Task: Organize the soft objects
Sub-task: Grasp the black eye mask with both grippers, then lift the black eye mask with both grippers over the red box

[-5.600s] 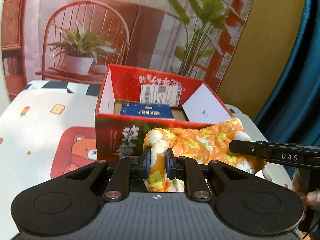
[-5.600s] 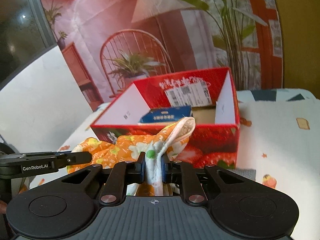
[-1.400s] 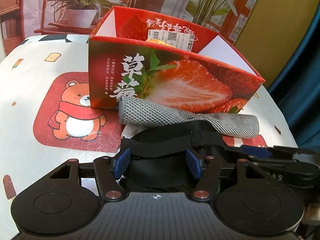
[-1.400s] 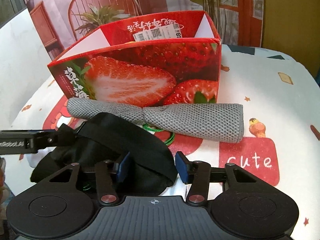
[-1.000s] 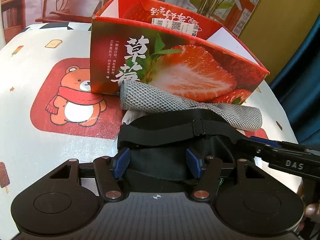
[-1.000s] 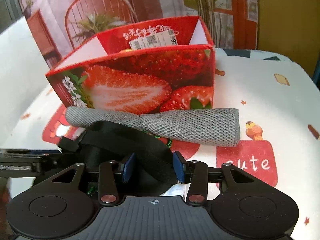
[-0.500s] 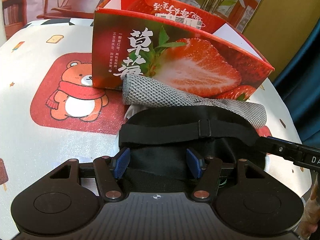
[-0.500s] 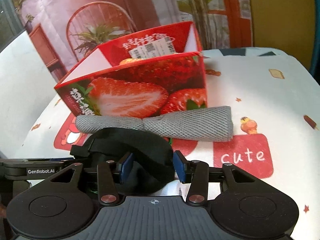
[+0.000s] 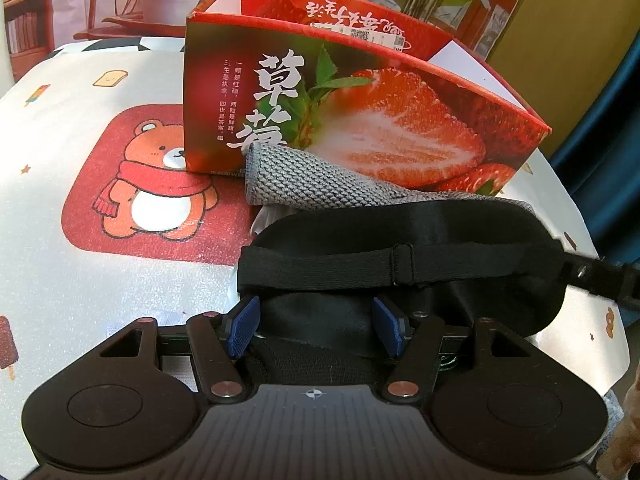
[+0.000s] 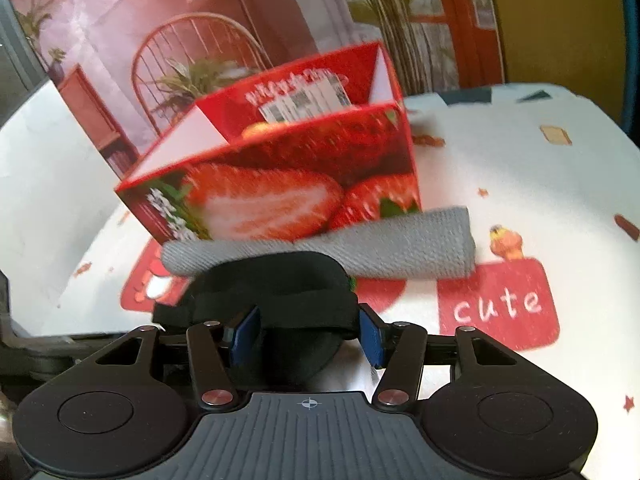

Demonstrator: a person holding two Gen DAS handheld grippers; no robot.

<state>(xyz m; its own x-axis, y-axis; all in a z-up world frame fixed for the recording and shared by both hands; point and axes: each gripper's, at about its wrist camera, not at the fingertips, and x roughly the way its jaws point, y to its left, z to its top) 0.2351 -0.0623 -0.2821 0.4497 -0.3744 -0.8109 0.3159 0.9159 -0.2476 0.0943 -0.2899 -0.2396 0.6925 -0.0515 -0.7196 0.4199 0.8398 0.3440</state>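
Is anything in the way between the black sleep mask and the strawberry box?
Yes. The rolled gray towel lies along the front of the strawberry box, between it and the black sleep mask. Both open grippers, left and right, straddle the mask unobstructed.

Black ribbed housing, blue-padded fingers [image 9: 243, 328], 2 silver screws

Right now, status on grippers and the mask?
Left gripper open, right gripper open, both astride black mask. Mask on table. Grey cloth between mask and box.
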